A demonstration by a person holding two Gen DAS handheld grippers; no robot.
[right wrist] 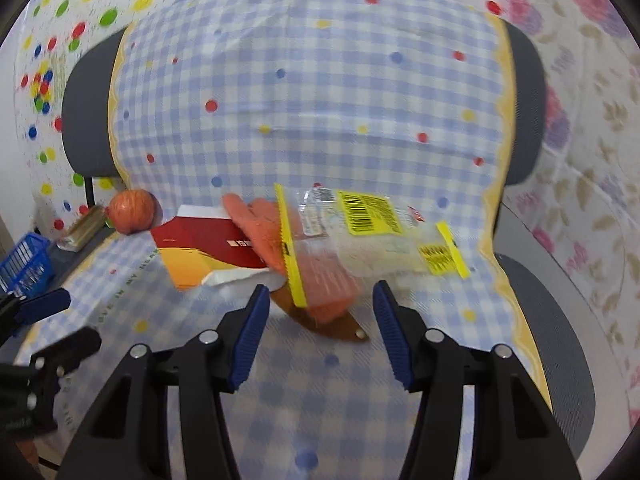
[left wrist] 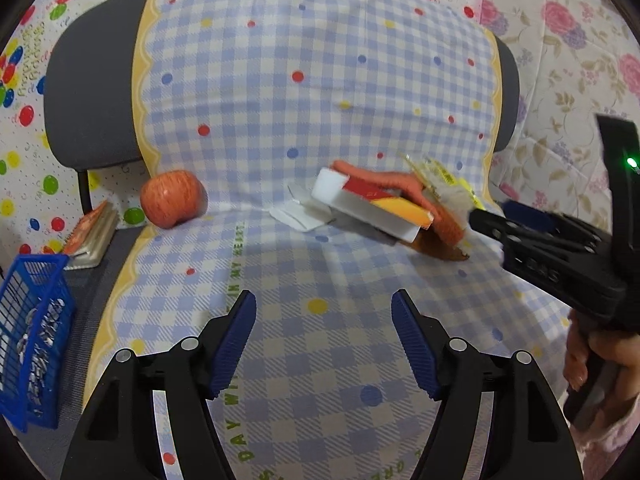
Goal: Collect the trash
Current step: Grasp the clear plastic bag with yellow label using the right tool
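on the chair seat the clear wrapper (right wrist: 372, 236), red box (right wrist: 208, 248) and orange glove (right wrist: 260, 228) are still lying uncollected; blue basket (left wrist: 32, 336) is waiting; both claws, left claw (left wrist: 324, 344) and right claw (right wrist: 320, 332), are standing open, gripping nothing.

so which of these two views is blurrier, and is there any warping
Right wrist view is blurrier: the clear wrapper with yellow labels and the red box smear. Left wrist view smears mainly the pile by the right tongs; the apple is fairly crisp. Both bow the checked cloth with fisheye distortion.

glossy clear plastic wrapper (right wrist: 372, 236), matt checked cloth (right wrist: 304, 120)
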